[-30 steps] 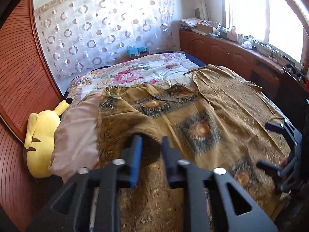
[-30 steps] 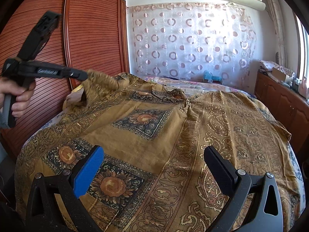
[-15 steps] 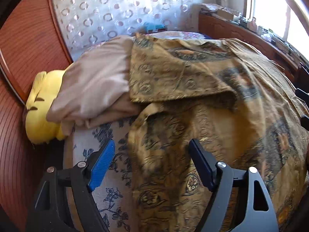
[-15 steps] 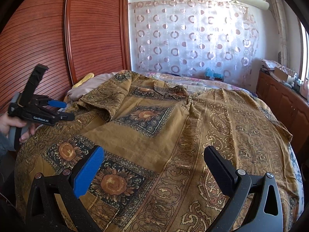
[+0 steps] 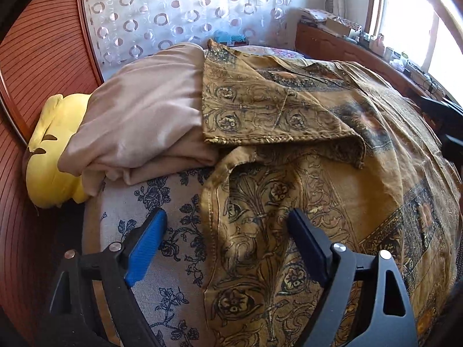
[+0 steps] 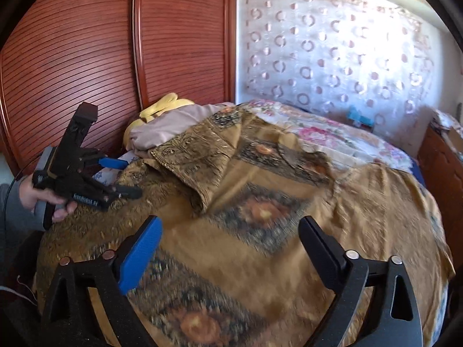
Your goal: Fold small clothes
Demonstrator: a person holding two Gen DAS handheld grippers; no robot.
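Note:
A golden-brown garment [image 6: 260,211] with flower medallions lies spread over the bed. Its left sleeve [image 5: 275,110] is folded inward on top of the body. In the left wrist view my left gripper [image 5: 227,231] hovers low over the garment's left edge. Its jaws are opening and the pads touch nothing. A hand holds that left gripper [image 6: 127,177] at the left of the right wrist view. My right gripper [image 6: 228,237] hangs above the garment's near middle, its wide jaws starting to close on empty air. That view is blurred.
A beige cloth [image 5: 139,115] is bunched beside the folded sleeve, with a yellow plush toy [image 5: 49,156] behind it by the wooden wardrobe [image 6: 115,57]. The blue-flowered sheet [image 5: 162,202] shows left of the garment. A wooden sideboard [image 5: 347,49] runs under the window.
My left gripper came down with the sleeve, let it go and opened wide; the sleeve now lies folded over the garment. The right gripper has shifted, so its view swung left.

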